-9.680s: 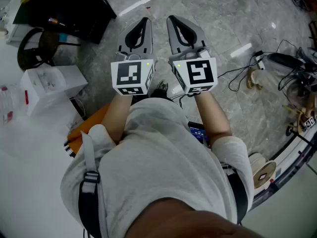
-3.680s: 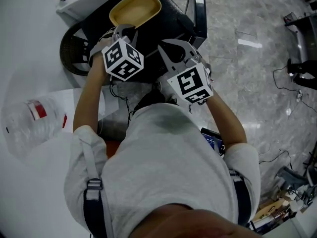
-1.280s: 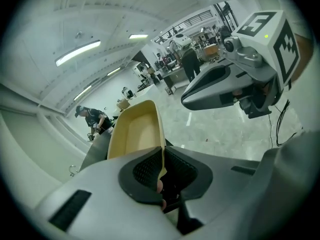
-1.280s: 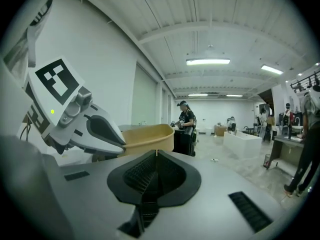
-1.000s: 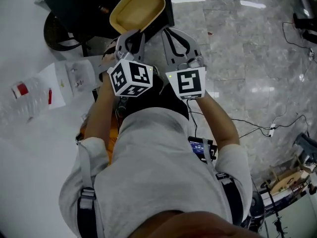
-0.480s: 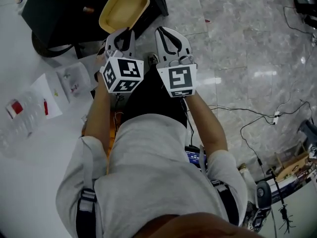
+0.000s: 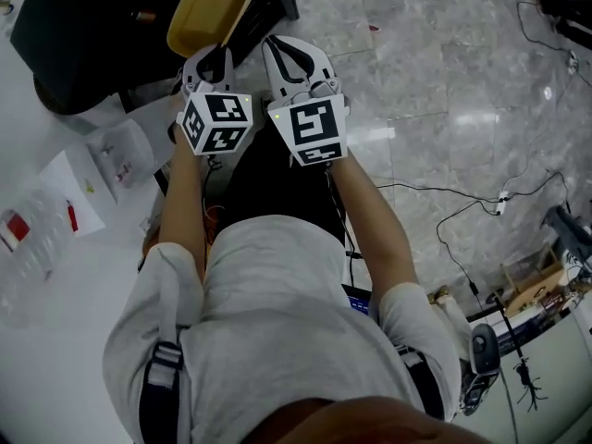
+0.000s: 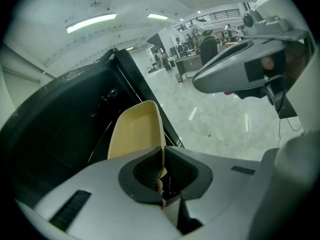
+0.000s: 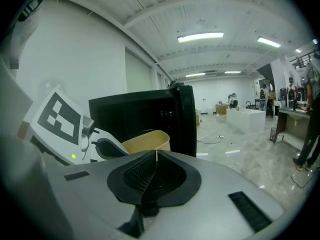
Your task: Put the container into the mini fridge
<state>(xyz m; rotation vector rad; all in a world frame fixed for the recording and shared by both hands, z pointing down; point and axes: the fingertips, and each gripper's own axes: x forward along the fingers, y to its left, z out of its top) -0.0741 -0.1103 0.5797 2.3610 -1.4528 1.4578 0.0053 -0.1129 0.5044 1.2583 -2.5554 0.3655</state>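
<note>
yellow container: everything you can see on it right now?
The container is a pale yellow, shallow oblong tub with rounded corners and a thin raised rim. It looks like matte plastic and is empty. It is tilted in the air, one rim edge pinched between the shut jaws of the left gripper. It is beside the black mini fridge, not yet inside. Nothing else is seen touching it.

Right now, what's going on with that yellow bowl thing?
A person holds a hand-held gripper in each hand. The left hand-held gripper is clamped on the rim of the yellow container, holding it up at the open black mini fridge. The right hand-held gripper is shut and empty, close beside it. The container doesn't look set inside yet.
</note>
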